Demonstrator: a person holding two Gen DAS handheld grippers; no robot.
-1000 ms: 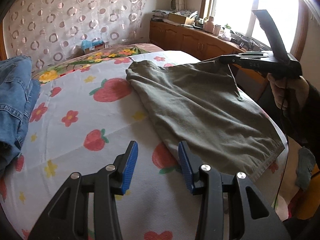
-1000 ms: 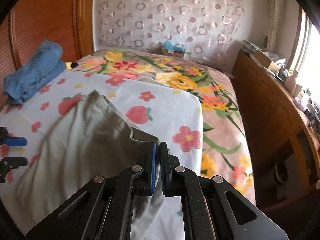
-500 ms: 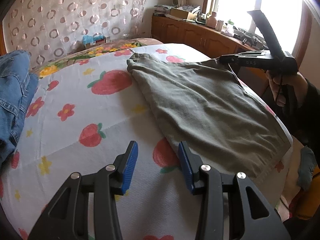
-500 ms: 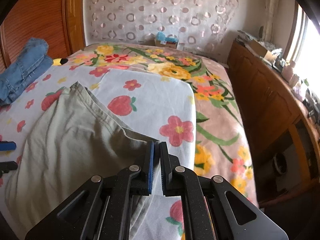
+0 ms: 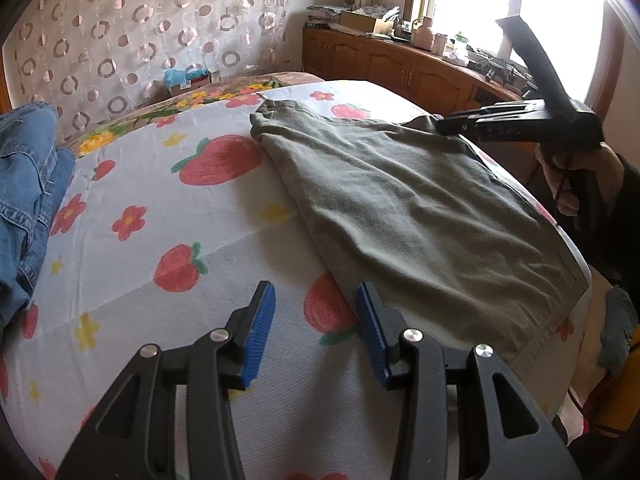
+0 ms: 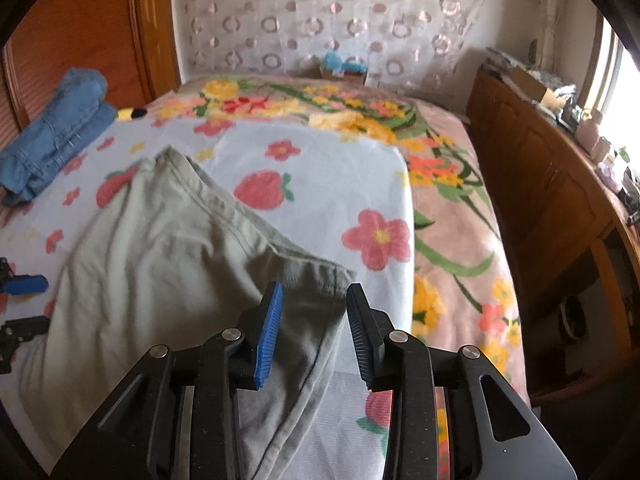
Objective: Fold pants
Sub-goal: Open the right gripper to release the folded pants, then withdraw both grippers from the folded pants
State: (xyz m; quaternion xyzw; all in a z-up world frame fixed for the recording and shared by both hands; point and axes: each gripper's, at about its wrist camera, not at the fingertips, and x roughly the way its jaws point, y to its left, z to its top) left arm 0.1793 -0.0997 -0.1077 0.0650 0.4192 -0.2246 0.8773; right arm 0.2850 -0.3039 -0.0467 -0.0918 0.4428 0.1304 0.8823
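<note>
Olive-green pants lie folded flat on the white strawberry-print sheet. They also show in the right wrist view. My left gripper is open and empty, hovering above the sheet beside the pants' near edge. My right gripper is open over the pants' corner, holding nothing. It also shows in the left wrist view at the pants' far right corner.
Blue jeans are piled at the left, also seen in the right wrist view. A floral blanket covers the bed beyond the sheet. A wooden cabinet with clutter runs along the window side.
My right gripper was shut on the pants' corner, laid it down on the sheet and has now opened. My left gripper has stayed open.
</note>
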